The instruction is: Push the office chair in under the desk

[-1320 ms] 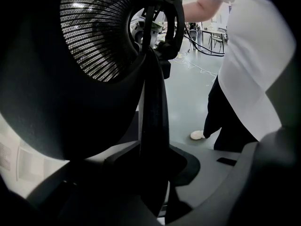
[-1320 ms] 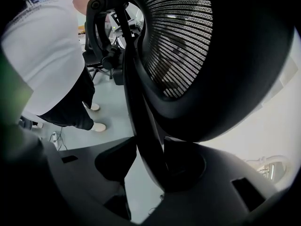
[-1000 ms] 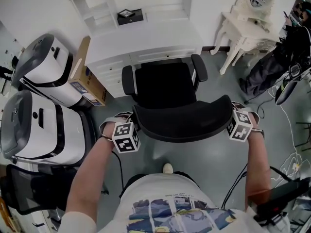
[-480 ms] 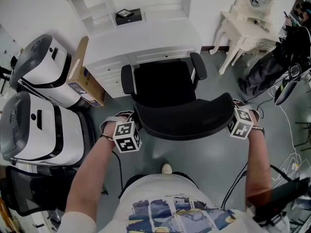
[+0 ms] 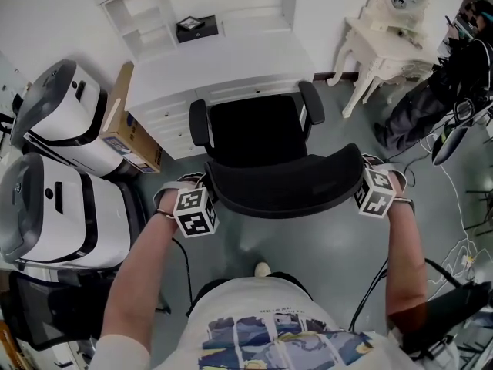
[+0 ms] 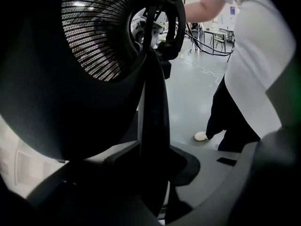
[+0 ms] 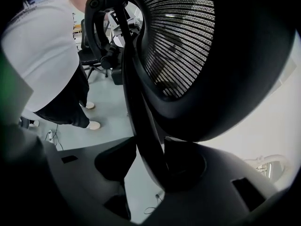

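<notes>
The black office chair (image 5: 258,129) faces the white desk (image 5: 223,60), its seat front at the desk's edge. Its curved mesh backrest (image 5: 281,187) is nearest me. My left gripper (image 5: 209,193) clamps the backrest's left end and my right gripper (image 5: 359,182) its right end. In the left gripper view the backrest's black rim (image 6: 153,102) runs down between the jaws of the left gripper (image 6: 155,173), pads against it. The right gripper view shows the same rim (image 7: 141,126) pinched in the right gripper (image 7: 150,168).
Two large white machines (image 5: 54,199) and a cardboard box (image 5: 127,122) stand left of the chair. A white ornate side table (image 5: 385,29), a dark bag (image 5: 427,102) and floor cables (image 5: 462,206) are to the right. A black box (image 5: 190,28) sits on the desk shelf.
The chair has rolled a little toward the desk, and both grippers have gone with it, still on the backrest's ends.
</notes>
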A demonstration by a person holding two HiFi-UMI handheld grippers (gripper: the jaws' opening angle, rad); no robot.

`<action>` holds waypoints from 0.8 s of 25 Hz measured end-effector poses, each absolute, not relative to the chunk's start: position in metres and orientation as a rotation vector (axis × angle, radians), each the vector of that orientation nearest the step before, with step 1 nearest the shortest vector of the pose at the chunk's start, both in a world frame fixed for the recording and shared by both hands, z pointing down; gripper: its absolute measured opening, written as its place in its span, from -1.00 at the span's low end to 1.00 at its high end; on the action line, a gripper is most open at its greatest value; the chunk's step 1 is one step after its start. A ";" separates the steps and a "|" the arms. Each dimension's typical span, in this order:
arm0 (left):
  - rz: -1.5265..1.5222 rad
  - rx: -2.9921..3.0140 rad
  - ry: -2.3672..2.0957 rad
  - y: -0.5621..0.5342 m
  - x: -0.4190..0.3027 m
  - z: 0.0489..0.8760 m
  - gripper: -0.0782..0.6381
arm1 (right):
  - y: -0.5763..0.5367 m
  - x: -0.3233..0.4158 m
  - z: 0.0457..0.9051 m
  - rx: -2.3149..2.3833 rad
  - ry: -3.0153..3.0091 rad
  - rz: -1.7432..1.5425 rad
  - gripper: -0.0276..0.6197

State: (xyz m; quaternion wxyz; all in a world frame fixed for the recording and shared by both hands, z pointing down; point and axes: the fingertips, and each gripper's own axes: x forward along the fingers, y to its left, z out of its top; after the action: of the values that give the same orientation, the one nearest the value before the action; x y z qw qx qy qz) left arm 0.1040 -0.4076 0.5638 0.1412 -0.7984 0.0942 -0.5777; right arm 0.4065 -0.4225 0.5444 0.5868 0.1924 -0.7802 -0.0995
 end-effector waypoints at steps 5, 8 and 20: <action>-1.665 -2.306 0.265 -0.414 0.106 0.563 -0.49 | -0.427 0.407 0.543 0.454 -1.833 -0.229 -0.28; -1.660 -2.307 0.267 -0.409 0.106 0.565 -0.49 | -0.423 0.407 0.545 0.453 -1.831 -0.228 -0.28; -1.638 -2.307 0.287 -0.408 0.102 0.563 -0.45 | -0.422 0.403 0.544 0.481 -1.825 -0.213 -0.22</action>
State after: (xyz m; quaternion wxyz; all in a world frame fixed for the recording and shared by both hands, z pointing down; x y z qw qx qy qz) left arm 0.1018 -0.4084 0.5628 0.1480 -0.8023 0.0996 -0.5696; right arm 0.4034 -0.4220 0.5439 0.5821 0.2058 -0.7814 -0.0910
